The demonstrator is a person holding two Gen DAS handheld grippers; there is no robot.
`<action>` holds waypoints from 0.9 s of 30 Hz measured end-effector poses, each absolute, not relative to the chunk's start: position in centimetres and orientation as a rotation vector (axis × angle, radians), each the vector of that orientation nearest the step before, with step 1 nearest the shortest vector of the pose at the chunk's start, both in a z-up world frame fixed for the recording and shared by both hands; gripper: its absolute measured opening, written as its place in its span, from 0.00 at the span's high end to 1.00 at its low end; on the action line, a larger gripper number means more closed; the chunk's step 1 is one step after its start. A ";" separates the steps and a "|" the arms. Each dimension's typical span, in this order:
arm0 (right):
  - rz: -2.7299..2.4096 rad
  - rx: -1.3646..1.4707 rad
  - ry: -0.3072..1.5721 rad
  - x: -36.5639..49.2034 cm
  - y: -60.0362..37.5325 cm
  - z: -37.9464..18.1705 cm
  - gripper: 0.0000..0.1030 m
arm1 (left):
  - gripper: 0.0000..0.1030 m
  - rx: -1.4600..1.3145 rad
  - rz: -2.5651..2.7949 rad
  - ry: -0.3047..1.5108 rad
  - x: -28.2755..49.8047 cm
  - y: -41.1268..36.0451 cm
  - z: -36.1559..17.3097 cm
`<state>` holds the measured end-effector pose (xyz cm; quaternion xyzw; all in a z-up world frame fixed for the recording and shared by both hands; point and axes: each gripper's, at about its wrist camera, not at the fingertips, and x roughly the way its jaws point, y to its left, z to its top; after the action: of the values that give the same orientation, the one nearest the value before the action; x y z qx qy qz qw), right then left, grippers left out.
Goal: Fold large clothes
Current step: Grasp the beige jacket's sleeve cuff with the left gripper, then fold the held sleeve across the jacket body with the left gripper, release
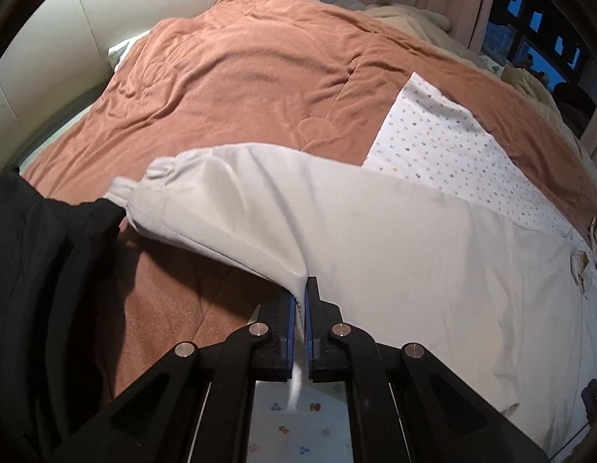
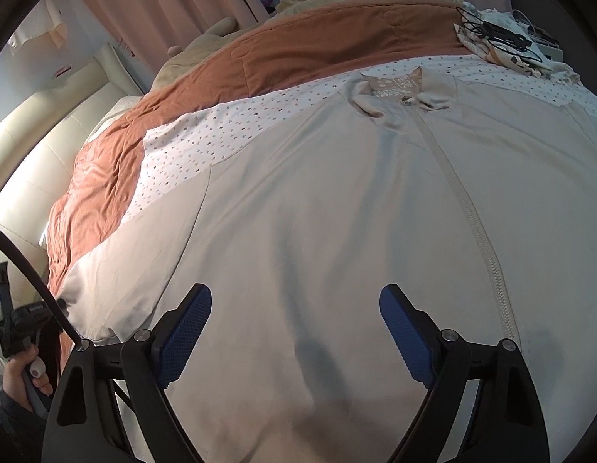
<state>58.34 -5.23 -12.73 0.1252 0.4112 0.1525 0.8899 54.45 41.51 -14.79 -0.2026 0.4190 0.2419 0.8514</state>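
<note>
A large pale grey zip jacket (image 2: 317, 212) lies spread front-up on the bed, collar at the far end, zipper (image 2: 468, 208) running down its right half. My left gripper (image 1: 299, 289) is shut on the lower edge of the jacket's left sleeve (image 1: 221, 208) and lifts that fold off the blanket; the cuff (image 1: 123, 193) points left. My right gripper (image 2: 296, 308) is open and empty, hovering above the jacket's lower body. The left gripper and the hand holding it (image 2: 24, 347) show at the left edge of the right wrist view.
A rust-brown blanket (image 1: 240, 77) covers the bed. A white dotted sheet (image 1: 433, 142) lies under the jacket. A padded cream headboard (image 1: 48, 58) stands at the left. A dark garment (image 1: 48, 289) lies near left. Cables and cloth (image 2: 503, 42) sit far right.
</note>
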 end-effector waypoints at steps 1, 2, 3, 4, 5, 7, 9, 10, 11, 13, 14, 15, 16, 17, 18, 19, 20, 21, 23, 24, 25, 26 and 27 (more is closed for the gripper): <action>0.317 0.267 0.854 58.4 -5.3 -12.7 0.14 | 0.94 -0.420 0.498 0.872 54.7 41.1 -13.9; 0.320 0.277 0.854 58.4 -5.5 -12.7 0.14 | 0.94 -0.413 0.483 0.860 54.9 40.7 -12.9; 0.322 0.284 0.853 58.4 -5.6 -12.7 0.14 | 0.94 -0.405 0.469 0.850 55.1 40.2 -12.1; 0.324 0.291 0.853 58.4 -5.8 -12.6 0.14 | 0.94 -0.394 0.451 0.839 55.4 39.5 -11.2; 0.326 0.296 0.852 58.4 -6.0 -12.6 0.14 | 0.94 -0.382 0.434 0.827 55.6 38.9 -10.2; 0.325 0.311 0.851 58.5 -6.5 -12.6 0.14 | 0.95 -0.365 0.403 0.804 55.8 37.5 -8.4; 0.325 0.325 0.849 58.5 -7.0 -12.5 0.14 | 0.95 -0.355 0.361 0.780 56.2 36.0 -6.7; 0.328 0.334 0.849 58.6 -7.2 -12.5 0.14 | 0.95 -0.347 0.339 0.769 56.4 35.1 -5.9; 0.330 0.340 0.850 58.5 -7.4 -12.5 0.14 | 0.95 -0.337 0.313 0.757 56.7 34.0 -5.0; 0.334 0.356 0.855 58.6 -7.9 -12.6 0.14 | 0.95 -0.314 0.262 0.735 57.1 31.8 -3.4; 0.335 0.364 0.857 58.7 -8.2 -12.6 0.14 | 0.95 -0.305 0.240 0.727 57.3 31.0 -2.7; 0.335 0.371 0.859 58.7 -8.5 -12.6 0.14 | 0.95 -0.299 0.212 0.719 57.5 29.9 -2.0; 0.334 0.377 0.862 58.7 -8.7 -12.7 0.14 | 0.95 -0.302 0.183 0.712 57.6 29.0 -1.5; 0.333 0.383 0.866 58.8 -9.0 -12.6 0.14 | 0.95 -0.298 0.159 0.705 57.7 28.1 -1.0; 0.330 0.387 0.871 58.9 -9.2 -12.6 0.14 | 0.95 -0.283 0.138 0.697 57.8 26.9 -0.5; 0.327 0.390 0.877 58.9 -9.4 -12.6 0.14 | 0.95 -0.269 0.113 0.690 58.0 25.7 -0.1; 0.323 0.392 0.882 59.0 -9.6 -12.5 0.14 | 0.95 -0.263 0.087 0.687 58.1 24.7 0.1; 0.317 0.395 0.886 59.1 -9.9 -12.6 0.14 | 0.95 -0.261 0.062 0.687 58.3 23.9 0.1; 0.314 0.410 0.892 59.2 -10.4 -12.3 0.14 | 0.95 -0.254 0.014 0.697 58.6 21.9 -0.1; 0.312 0.419 0.894 59.2 -10.6 -12.2 0.14 | 0.95 -0.251 -0.008 0.703 58.7 21.0 -0.3; 0.310 0.429 0.895 59.2 -10.9 -12.1 0.14 | 0.95 -0.255 -0.030 0.709 58.8 20.3 -0.7; 0.307 0.437 0.896 59.1 -11.1 -12.0 0.14 | 0.95 -0.262 -0.049 0.715 58.9 19.6 -0.9; 0.305 0.447 0.896 59.0 -11.5 -11.9 0.14 | 0.95 -0.270 -0.069 0.720 59.0 18.9 -1.1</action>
<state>59.05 -11.49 -11.88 0.2133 0.4278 0.1455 0.8662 58.97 18.93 -1.09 -0.1318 0.3510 -0.0336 0.9264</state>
